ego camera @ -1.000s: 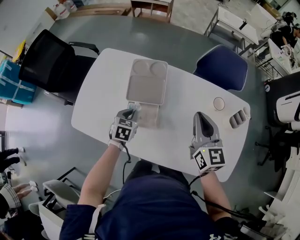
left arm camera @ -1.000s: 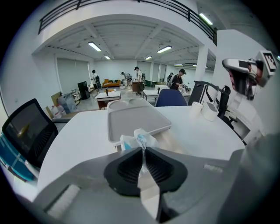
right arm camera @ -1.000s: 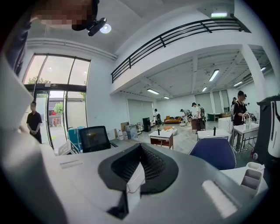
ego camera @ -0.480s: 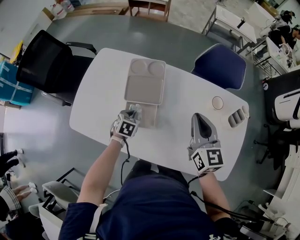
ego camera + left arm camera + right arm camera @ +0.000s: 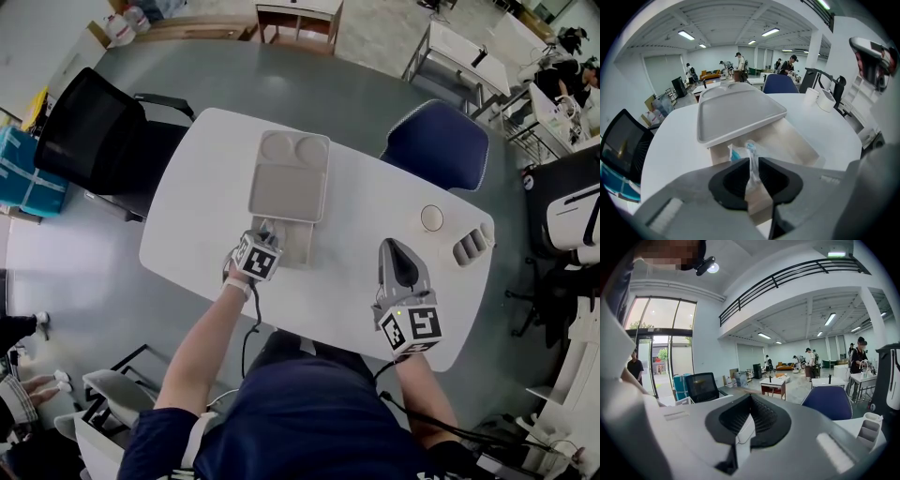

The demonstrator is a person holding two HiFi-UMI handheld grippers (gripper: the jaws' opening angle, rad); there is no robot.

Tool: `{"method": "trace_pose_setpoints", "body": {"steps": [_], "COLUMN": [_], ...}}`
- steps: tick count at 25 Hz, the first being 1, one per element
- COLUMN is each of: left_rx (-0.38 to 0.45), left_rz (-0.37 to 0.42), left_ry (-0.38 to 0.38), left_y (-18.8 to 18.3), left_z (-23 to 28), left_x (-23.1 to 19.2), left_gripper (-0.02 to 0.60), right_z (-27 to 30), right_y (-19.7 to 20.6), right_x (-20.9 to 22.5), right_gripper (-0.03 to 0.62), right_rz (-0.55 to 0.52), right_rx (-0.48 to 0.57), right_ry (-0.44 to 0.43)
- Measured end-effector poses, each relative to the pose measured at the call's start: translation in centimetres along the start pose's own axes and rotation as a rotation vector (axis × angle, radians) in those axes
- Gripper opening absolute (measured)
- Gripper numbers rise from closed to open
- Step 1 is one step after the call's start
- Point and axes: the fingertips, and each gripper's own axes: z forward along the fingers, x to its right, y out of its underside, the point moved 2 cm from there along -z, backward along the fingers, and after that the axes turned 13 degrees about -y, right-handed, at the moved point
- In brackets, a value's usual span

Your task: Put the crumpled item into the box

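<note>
A white tabletop stands on grey floor, a black chair by its left edge, a blue chair at its far edge. Ceiling strip lights and tall windows brighten the hall.

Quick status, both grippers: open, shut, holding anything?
Left gripper: shut on the crumpled clear wrapper with blue print, over the open beige box.
Right gripper: shut, nothing between its jaws.

box open on top, grey lid overhanging its far end
</note>
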Motion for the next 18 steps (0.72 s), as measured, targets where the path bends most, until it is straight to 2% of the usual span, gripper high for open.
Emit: {"method": "trace_pose_setpoints", "body": {"steps": [2, 6, 12, 14, 18], "left_rx": [-0.015, 0.014, 0.111, 0.175, 0.366], "left_rz": [-0.005, -0.023, -0.109, -0.142, -0.208], "left_ry": [0.005, -0.015, -0.046, -0.071, -0.164], "left_y": [0.3, -0.1, -1.5, -2.2, -5.0], "left_z": [0.0, -0.6, -3.8, -5.8, -10.8], "left_x": [0.1, -0.2, -1.7, -2.4, -4.5], "left_gripper": [0.11, 0.168, 0.196, 0.196, 0.196], "right_z": [0.0, 0.1, 0.0, -0.3, -0.9], "right_y": [-0.2, -0.6, -1.2, -1.5, -2.8], "right_x": [-0.1, 0.0, -0.1, -0.1, 0.3], "right_gripper": [0.002, 0.003, 0.002, 0.003, 0.002], "right_rz": [-0.004, -0.01, -0.02, -0.025, -0.038], "right_rx": [0.0, 0.004, 0.011, 0.014, 0.041], "right_ry": [-0.003, -0.01, -0.018, -0.02, -0.018]}}
